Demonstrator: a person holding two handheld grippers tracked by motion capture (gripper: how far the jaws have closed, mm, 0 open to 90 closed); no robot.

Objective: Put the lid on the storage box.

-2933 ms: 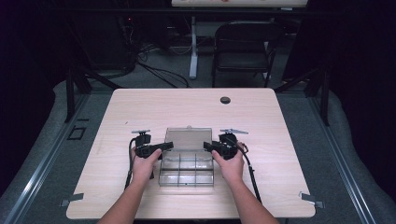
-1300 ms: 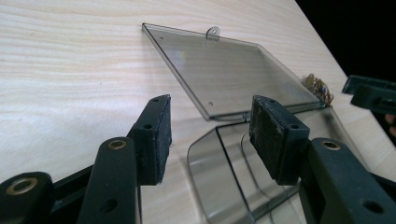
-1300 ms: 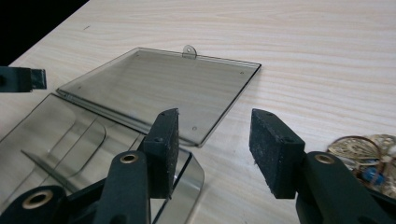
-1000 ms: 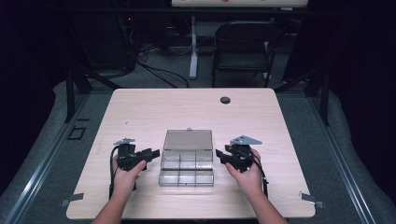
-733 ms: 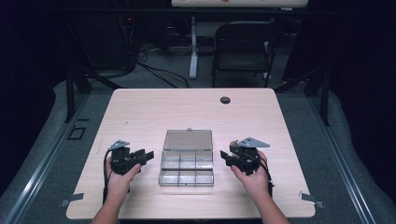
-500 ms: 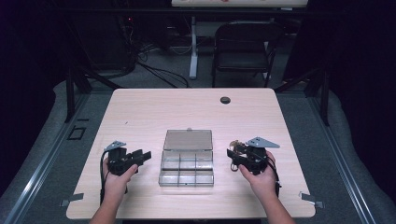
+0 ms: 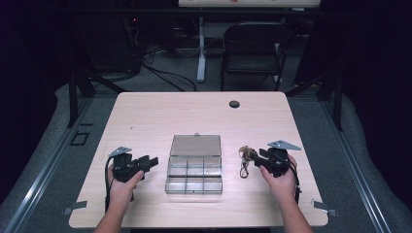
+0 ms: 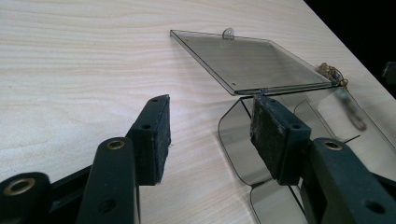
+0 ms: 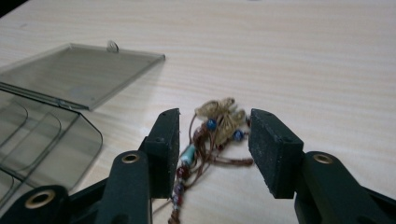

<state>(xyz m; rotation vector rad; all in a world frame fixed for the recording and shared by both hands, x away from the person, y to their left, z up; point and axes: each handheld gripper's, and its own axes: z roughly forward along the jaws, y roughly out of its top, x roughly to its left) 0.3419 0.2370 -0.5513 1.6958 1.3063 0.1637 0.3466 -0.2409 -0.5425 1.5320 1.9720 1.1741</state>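
Clear box (image 7: 194, 167) sits mid-surface (image 7: 160, 111) with its lid (image 7: 196, 144) flipped flat on the far side, compartments looking empty from the high view. The right gripper (image 9: 212, 140) is released, jaws wide apart, and a beaded cord bracelet (image 9: 210, 135) lies on the surface between them, tan knot at the far end, blue and teal beads along the brown cord. Neither pad looks like it's touching it. In the high view the bracelet (image 7: 245, 160) is just right of the box, apart from it. The left gripper (image 8: 210, 135) is also released, nothing between its jaws, hovering just left of the box's rounded near corner. Small dark disc (image 7: 234, 104) near the far edge, well away from everything.
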